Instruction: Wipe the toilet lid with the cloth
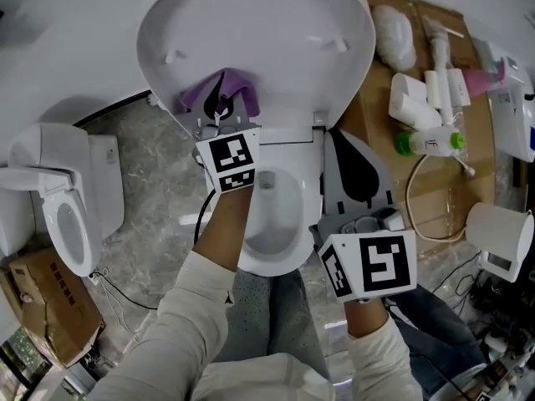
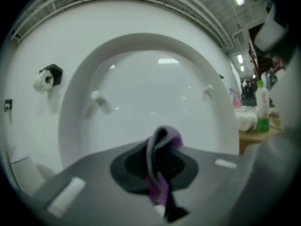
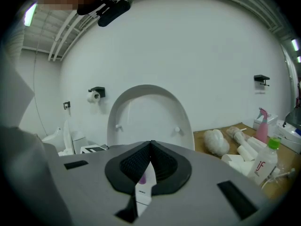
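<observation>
Cloth (image 1: 219,93): one, purple and grey, bunched. It is pinched in the left tool and hangs in front of the low part of the toilet lid, left of centre and just above the hinge.
Toilet lid (image 1: 251,23): one, raised upright, with its inner face turned to the person. Two small bumpers show on it.
Lid axis: the long way runs from the hinge up to the rounded rim, toward the top of the head view, so I expect the strokes to run up and across.
Left tool (image 1: 219,114): its jaws are closed on the cloth, which loops out past the tips. The lid fills the left gripper view straight ahead.
Contact: whether the cloth already presses on the lid cannot be told, though it is very near.
Right tool (image 3: 150,145): its jaws are fully together and held back over the bowl's right side, well short of the lid. A thin white slip (image 3: 143,189) shows low in the seam, and I cannot tell whether it is gripped.
Nearer hand: the left one, by a clear margin, and it carries the cloth.
Toilets: two, the one being worked on and a second toilet (image 1: 63,215) off to the left with its seat down.
Bench (image 1: 376,124): one, to the right and covered in cardboard. It holds a green-capped bottle (image 1: 430,143) among other white items.
Step, as I judge it: the cloth is in place to begin at the lid's lower left.
</observation>
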### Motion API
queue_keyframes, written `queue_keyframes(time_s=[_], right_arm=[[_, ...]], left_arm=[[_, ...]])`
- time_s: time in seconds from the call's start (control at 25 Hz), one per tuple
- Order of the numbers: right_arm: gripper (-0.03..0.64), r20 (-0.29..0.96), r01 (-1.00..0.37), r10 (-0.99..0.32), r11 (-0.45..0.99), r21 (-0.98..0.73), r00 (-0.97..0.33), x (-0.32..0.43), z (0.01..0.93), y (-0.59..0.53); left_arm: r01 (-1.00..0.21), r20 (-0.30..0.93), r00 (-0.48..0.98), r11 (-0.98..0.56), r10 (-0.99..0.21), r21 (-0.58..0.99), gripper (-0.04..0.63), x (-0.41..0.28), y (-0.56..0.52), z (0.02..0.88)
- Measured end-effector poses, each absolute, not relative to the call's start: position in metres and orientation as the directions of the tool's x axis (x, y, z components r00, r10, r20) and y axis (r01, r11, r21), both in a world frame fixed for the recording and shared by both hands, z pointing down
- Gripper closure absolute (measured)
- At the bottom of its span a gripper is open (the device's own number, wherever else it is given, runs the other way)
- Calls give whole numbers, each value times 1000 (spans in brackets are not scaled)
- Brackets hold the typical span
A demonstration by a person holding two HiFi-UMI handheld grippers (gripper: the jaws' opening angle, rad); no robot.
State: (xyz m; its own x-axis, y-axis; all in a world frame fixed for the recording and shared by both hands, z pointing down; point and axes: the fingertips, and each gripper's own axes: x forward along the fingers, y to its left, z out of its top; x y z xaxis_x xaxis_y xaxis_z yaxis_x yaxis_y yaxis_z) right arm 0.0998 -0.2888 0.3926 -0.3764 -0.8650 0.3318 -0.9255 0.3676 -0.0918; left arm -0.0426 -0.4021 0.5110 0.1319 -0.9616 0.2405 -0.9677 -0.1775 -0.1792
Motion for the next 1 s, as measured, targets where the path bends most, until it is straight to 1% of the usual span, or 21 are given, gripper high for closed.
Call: queue_keyframes(time_s=[0.16,0.32,0.52,0.6,0.68,1.0], right_arm=[[603,346,-929,-864,358,-91,-367,104,400,-291],[603,354,-931,-862,352,-95,-362,108,406,-293],[603,358,-930,-860,353,-99,-365,106,411,-296],[603,359,-929,-857,357,-101,-369,103,412,-296],[603,361,-926,-854,363,-102,-374,100,414,-296],[603,368,-916,-840,389,-102,-398,88,420,-293]], left_arm=[[-955,260,210,-255,-943,-153,578,2,-403,524],[-919,287,330,-375,-900,-121,578,51,-401,539],[-865,307,432,-486,-848,-123,578,81,-399,551],[-843,327,459,-521,-826,-132,578,82,-396,561],[-837,356,455,-529,-816,-141,578,73,-393,574],[-871,481,342,-464,-807,-160,578,6,-385,624]])
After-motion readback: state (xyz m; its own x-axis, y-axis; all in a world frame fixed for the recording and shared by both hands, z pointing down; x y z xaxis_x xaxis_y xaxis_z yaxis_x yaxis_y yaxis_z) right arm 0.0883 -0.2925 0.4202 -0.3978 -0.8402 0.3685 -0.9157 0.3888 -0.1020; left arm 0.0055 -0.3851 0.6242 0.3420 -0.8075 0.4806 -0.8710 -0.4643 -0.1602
